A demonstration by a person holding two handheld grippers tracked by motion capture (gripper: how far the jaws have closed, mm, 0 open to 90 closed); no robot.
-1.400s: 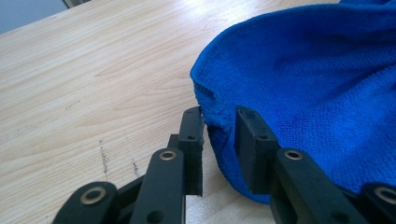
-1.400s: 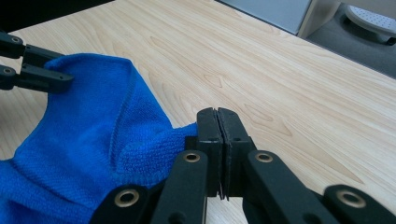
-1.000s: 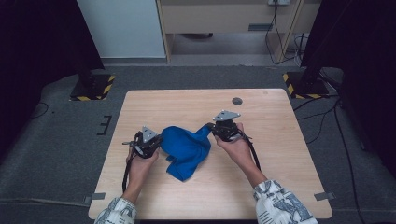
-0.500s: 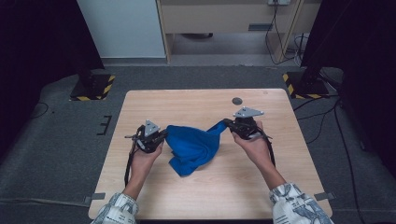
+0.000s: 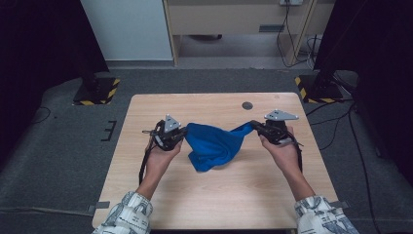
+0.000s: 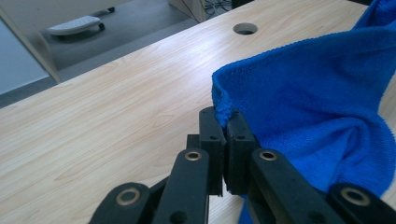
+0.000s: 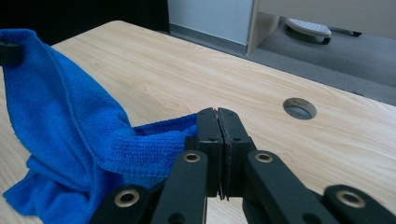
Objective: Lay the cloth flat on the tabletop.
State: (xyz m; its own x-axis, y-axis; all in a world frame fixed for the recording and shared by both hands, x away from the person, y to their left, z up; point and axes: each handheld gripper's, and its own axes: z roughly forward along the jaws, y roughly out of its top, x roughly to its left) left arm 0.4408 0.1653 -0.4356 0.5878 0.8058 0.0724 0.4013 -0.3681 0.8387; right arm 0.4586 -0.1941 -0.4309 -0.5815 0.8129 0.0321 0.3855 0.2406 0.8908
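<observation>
A blue cloth (image 5: 214, 144) hangs stretched between my two grippers above the wooden table (image 5: 209, 204), its lower part sagging to the tabletop. My left gripper (image 5: 184, 131) is shut on the cloth's left corner; in the left gripper view the blue cloth (image 6: 317, 107) is pinched between the black jaws of the left gripper (image 6: 226, 122). My right gripper (image 5: 253, 126) is shut on the opposite corner. In the right gripper view the blue cloth (image 7: 70, 140) trails off to the left from the closed jaws of the right gripper (image 7: 217, 122).
A round cable hole (image 5: 247, 105) sits in the table near its far edge, between the hands. Beyond the table are grey floor, a cabinet (image 5: 234, 19) and black stands with striped bases (image 5: 97, 90).
Both hands have moved apart and lifted a little, pulling the bunched cloth out into a wider, stretched span. Both grips stay closed on its corners.
</observation>
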